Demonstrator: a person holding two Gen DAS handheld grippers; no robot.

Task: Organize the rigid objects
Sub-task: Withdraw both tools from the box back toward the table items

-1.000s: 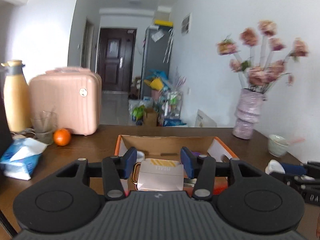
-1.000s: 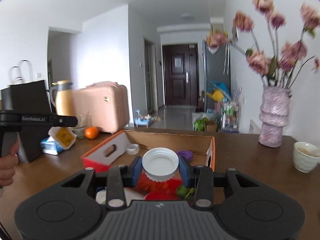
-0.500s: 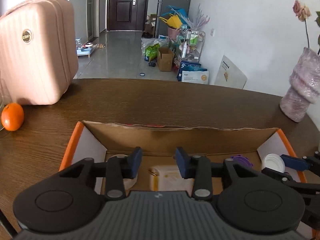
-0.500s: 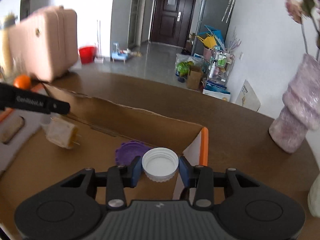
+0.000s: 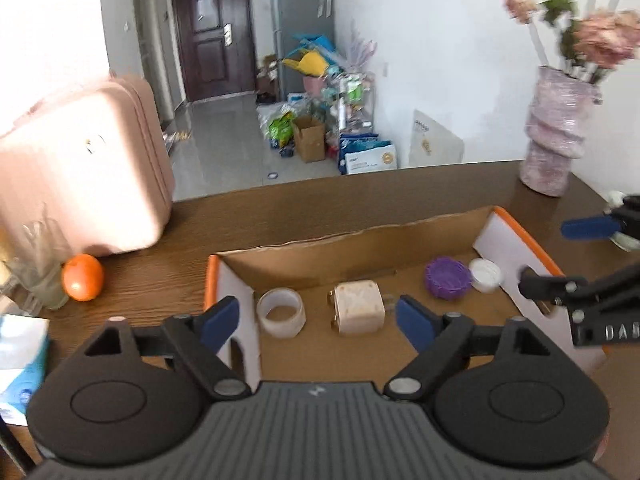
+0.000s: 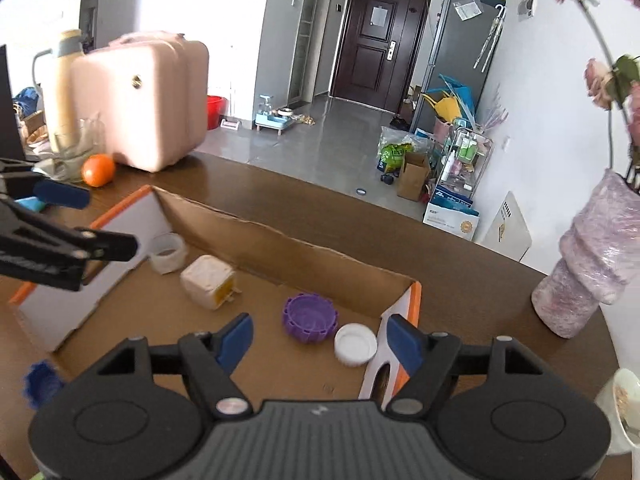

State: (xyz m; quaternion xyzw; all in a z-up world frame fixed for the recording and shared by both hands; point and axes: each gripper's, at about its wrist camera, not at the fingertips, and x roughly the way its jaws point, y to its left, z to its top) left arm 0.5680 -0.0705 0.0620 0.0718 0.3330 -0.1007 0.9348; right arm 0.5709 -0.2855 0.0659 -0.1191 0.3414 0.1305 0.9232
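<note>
Plastic white cap in cardboard box just ahead of right gripper, fingers spread, empty. Likely light, stiff, slick; pinch across ribbed rim. Left gripper fingers apart, empty; plug adapter ahead between them.

light: bright daylight, whites blown out | blur: motion smear on flowers, suitcase | edges: fisheye bend

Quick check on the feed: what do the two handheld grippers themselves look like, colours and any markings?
Both match: matte black linkage arms with silver pivot pins, blue finger pads, a ribbed grey body with round black discs. Left gripper; right gripper. White lettering runs along the right one's side.
</note>
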